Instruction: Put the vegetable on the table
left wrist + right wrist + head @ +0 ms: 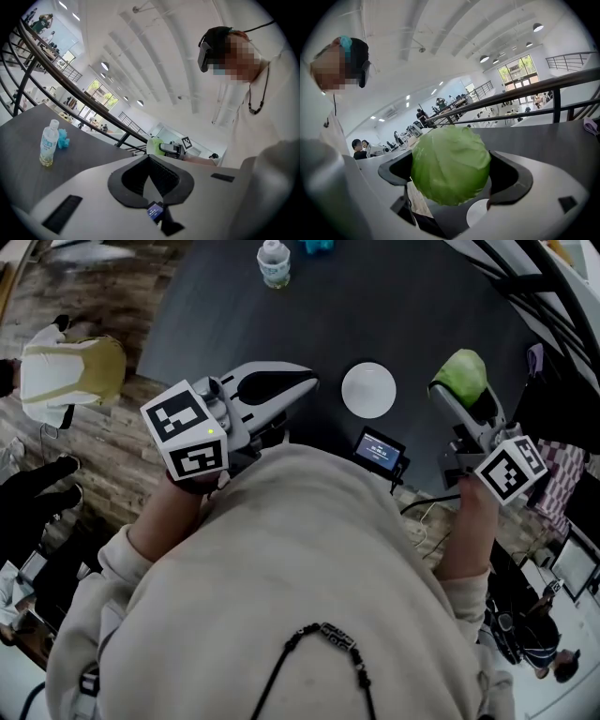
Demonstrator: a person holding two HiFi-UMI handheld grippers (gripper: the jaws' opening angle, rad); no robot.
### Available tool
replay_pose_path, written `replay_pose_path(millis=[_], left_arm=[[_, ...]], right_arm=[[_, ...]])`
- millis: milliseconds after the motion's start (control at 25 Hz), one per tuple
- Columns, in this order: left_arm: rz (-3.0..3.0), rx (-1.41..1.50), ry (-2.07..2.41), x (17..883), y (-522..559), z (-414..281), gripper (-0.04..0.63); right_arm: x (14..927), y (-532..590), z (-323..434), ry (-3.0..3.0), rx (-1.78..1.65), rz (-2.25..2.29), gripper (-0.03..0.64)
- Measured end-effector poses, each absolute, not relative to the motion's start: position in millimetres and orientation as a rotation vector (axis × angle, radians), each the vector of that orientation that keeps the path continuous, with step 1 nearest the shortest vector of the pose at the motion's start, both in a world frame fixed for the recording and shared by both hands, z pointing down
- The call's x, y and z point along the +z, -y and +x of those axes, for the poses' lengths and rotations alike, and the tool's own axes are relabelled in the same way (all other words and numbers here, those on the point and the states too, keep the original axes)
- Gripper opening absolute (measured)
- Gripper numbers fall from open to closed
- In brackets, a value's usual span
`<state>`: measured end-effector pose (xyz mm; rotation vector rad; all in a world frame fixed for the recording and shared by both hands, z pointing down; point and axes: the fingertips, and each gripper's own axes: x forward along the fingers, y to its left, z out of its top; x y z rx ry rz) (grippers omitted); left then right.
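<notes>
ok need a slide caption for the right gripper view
Green cabbage clamped in the jaws of the right gripper, over the dark table.

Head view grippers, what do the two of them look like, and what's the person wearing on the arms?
Both the left gripper and the right gripper have light grey wedge-shaped shells with black pads lining the jaws. Each carries a white cube printed with black square markers. The sleeves are long and cream-coloured.
</notes>
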<state>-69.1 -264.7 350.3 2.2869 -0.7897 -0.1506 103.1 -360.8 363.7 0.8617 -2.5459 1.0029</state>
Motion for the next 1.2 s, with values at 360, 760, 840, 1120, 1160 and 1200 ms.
replay_pose_path(millis=[360,760,840,1120,1160,1200], left_arm=[[2.24,-0.119,0.832,358,259,-73,0.006],[2.186,-0.112,0.89,368,263,-86,0.006],[2.18,-0.11,0.904,369,262,-87,0.006],[2.151,-0.121,0.948,371,245,-97,0.006],[2.148,-0.124,0.955,371,241,-101,0.006],[2.146,-0.126,0.962,371,237,-106,0.006]], right_arm=[[408,362,101,2.453,0.995,0.792,0.488],[465,369,99,2.352,1.032,0.743,0.488],[475,368,100,2.332,1.027,0.731,0.488],[505,357,95,2.273,1.018,0.694,0.488],[508,353,91,2.265,1.015,0.689,0.488],[512,350,87,2.258,1.013,0.684,0.486]])
